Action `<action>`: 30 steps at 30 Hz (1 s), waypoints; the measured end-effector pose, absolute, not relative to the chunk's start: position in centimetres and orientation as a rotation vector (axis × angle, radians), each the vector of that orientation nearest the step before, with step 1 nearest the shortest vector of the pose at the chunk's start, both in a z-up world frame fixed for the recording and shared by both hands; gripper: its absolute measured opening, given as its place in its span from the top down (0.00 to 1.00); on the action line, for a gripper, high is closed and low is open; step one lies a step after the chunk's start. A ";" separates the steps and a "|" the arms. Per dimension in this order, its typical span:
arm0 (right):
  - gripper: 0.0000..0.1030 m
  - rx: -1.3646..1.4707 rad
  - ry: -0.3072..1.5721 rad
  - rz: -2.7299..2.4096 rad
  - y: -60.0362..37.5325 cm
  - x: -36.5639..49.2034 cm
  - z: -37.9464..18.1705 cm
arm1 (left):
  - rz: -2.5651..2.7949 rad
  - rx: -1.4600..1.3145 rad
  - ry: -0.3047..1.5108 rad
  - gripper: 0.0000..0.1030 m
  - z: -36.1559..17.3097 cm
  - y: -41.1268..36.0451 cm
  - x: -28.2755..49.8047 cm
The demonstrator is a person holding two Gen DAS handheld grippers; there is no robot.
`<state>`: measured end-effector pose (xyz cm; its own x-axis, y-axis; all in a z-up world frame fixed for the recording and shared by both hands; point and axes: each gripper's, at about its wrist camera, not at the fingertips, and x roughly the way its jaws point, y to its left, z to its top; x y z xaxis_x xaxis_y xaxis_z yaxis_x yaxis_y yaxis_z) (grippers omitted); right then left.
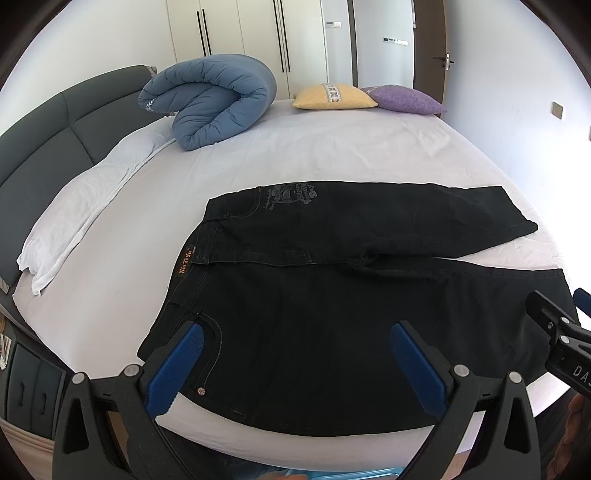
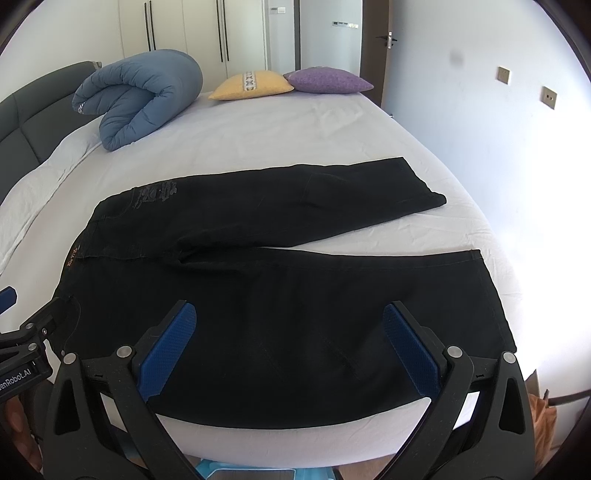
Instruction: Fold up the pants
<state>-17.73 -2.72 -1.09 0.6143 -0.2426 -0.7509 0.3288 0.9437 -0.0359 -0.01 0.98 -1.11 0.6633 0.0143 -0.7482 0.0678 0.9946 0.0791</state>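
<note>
Black pants lie spread flat on the white bed sheet, waistband to the left, two legs pointing right and splayed apart. They also show in the right wrist view. My left gripper is open and empty, hovering over the near waist and pocket corner. My right gripper is open and empty over the near leg. The right gripper also shows at the right edge of the left wrist view. The left gripper shows at the left edge of the right wrist view.
A rolled blue duvet lies at the head end, next to a white pillow and the grey headboard. A yellow cushion and a purple cushion sit at the far edge. White wardrobes stand behind.
</note>
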 end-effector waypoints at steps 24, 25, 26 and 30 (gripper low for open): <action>0.00 0.107 0.849 -0.326 -2.4 -17.5 -1.5 | -0.031 0.107 0.847 0.00 -1.4 1.1 0.0; 0.00 0.107 0.849 -0.326 -2.4 -17.5 -1.5 | -0.030 0.106 0.847 0.00 -1.3 1.1 0.0; 0.00 0.107 0.849 -0.325 -2.4 -17.4 -1.6 | -0.030 0.106 0.847 0.00 -1.3 1.1 0.0; 0.00 0.106 0.848 -0.325 -2.4 -17.5 -1.5 | -0.030 0.105 0.848 0.00 -1.5 1.3 -0.1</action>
<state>-17.46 -2.36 -1.55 0.6155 -0.2399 -0.7507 0.3238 0.9454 -0.0366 -0.06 1.31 -1.52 0.6613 0.0152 -0.7500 0.0682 0.9944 0.0803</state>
